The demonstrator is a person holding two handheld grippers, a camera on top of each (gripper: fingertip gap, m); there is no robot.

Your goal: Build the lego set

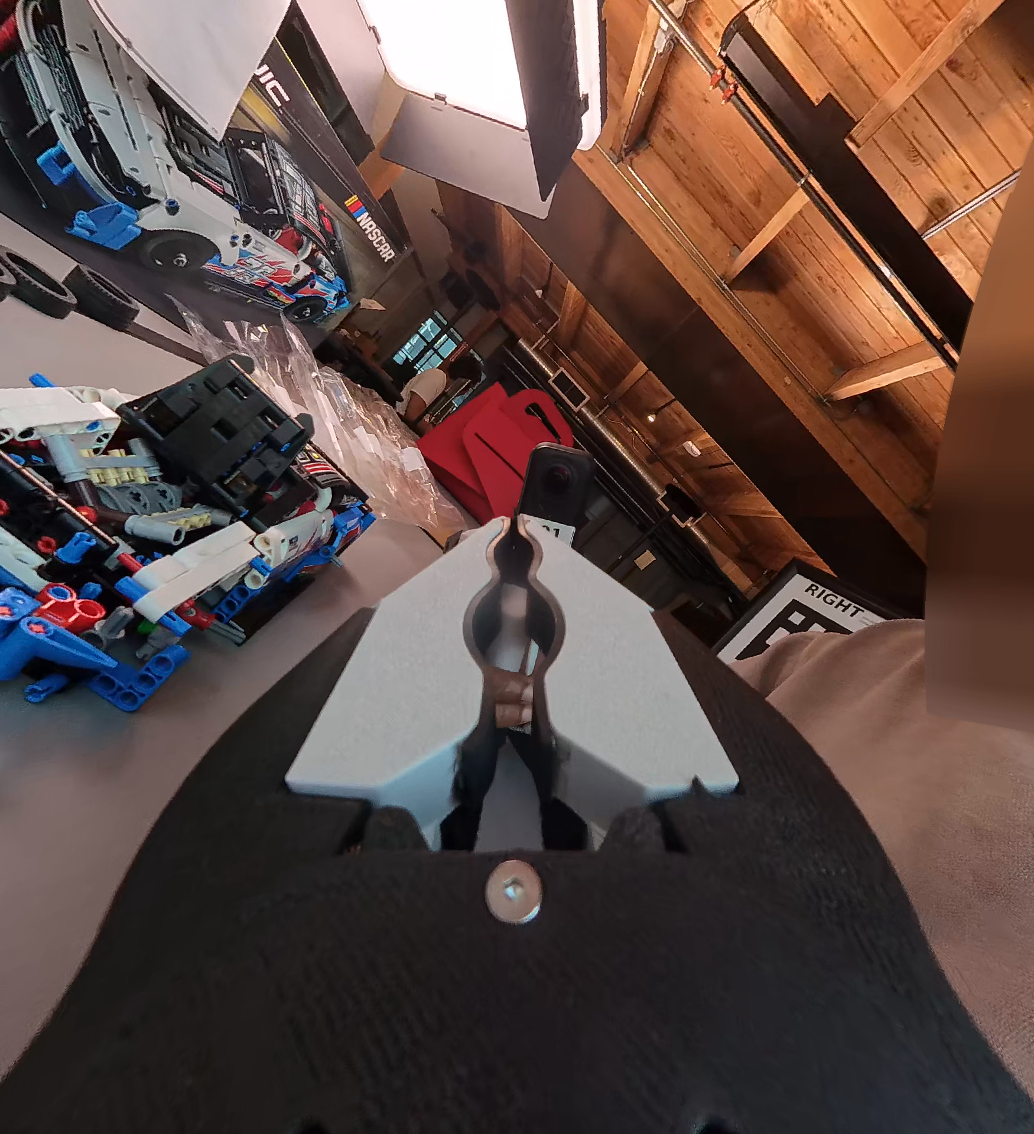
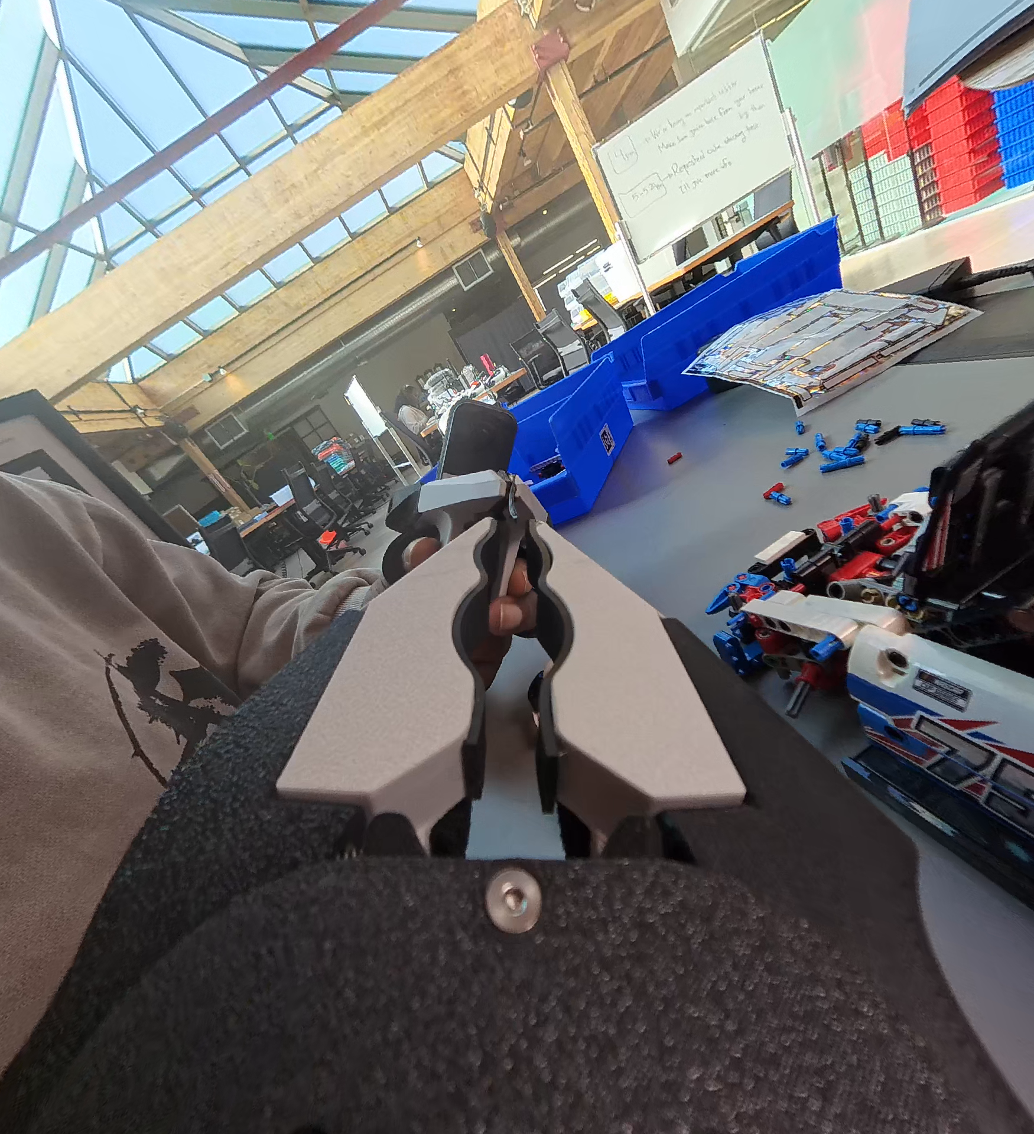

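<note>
Left wrist view: left gripper (image 1: 513,535) fingers clenched tip to tip, lifted off bench (image 1: 23,798); lego car (image 1: 134,528) beside. Right gripper (image 2: 511,528) tips likewise pressed together, meeting the other's.

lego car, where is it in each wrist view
Left wrist view: the lego car sits at mid-left on the grey table, left of the fingers.
Right wrist view: the lego car sits at the right edge, right of the fingers.
Shared landmark: its raised black panel.
</note>
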